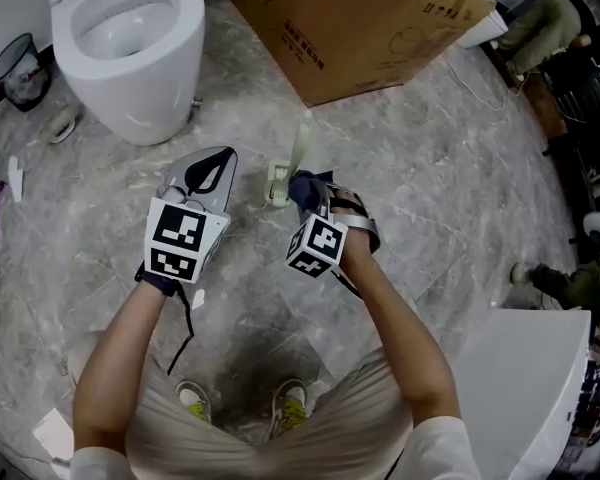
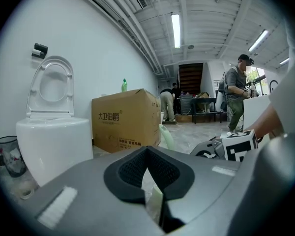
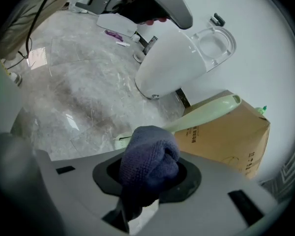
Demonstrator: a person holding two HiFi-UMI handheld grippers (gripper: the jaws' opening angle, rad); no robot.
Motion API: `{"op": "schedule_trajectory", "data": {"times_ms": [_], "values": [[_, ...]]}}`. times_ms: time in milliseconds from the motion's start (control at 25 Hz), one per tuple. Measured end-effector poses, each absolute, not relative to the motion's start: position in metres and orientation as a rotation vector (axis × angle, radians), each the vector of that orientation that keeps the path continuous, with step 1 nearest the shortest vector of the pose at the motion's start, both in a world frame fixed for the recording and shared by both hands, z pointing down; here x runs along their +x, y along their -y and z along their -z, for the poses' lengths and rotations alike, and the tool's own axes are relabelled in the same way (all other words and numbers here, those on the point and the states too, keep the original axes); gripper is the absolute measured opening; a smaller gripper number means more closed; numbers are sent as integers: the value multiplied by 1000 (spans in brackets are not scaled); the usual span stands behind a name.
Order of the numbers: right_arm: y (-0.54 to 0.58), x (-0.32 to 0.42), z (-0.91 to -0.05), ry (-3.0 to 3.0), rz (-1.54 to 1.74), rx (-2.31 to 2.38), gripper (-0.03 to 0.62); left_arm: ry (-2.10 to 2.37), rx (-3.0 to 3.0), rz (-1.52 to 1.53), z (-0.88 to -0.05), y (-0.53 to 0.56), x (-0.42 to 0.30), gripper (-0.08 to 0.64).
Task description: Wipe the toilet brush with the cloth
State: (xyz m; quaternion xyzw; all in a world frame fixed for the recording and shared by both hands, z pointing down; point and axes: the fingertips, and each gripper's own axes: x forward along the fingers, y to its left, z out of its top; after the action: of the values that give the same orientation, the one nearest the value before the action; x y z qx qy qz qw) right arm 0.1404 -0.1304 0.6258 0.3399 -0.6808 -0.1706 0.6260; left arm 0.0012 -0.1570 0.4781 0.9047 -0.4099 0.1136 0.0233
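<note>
A pale green toilet brush (image 1: 301, 143) stands in its holder on the marble floor in front of me; its handle also shows in the left gripper view (image 2: 167, 136) and the right gripper view (image 3: 206, 114). My right gripper (image 1: 308, 192) (image 3: 146, 183) is shut on a bunched dark blue cloth (image 1: 303, 184) (image 3: 150, 156), held right beside the brush's lower part; whether they touch I cannot tell. My left gripper (image 1: 215, 163) (image 2: 147, 154) hovers a little to the left of the brush, jaws shut with nothing seen between them.
A white toilet (image 1: 130, 38) with its seat raised stands at the back left, a large cardboard box (image 1: 350, 18) behind the brush. A small waste bin (image 1: 18, 68) and a tape roll (image 1: 60, 123) lie left. A white cabinet (image 1: 535, 388) is at right.
</note>
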Motion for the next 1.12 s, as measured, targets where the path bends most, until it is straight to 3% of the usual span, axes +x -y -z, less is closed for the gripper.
{"op": "schedule_trajectory", "data": {"times_ms": [480,720,1120], "values": [[154,115,-540,2358,-536,1071,129,1249,2816,-433,-492,153,9,2],[172,126,-509,2523,-696,1184,129,1248,2824,-453,-495,150,9,2],[173,154,-567,2334,-813,1256,129,1215,2838,-461,-498,151,25,2]]}}
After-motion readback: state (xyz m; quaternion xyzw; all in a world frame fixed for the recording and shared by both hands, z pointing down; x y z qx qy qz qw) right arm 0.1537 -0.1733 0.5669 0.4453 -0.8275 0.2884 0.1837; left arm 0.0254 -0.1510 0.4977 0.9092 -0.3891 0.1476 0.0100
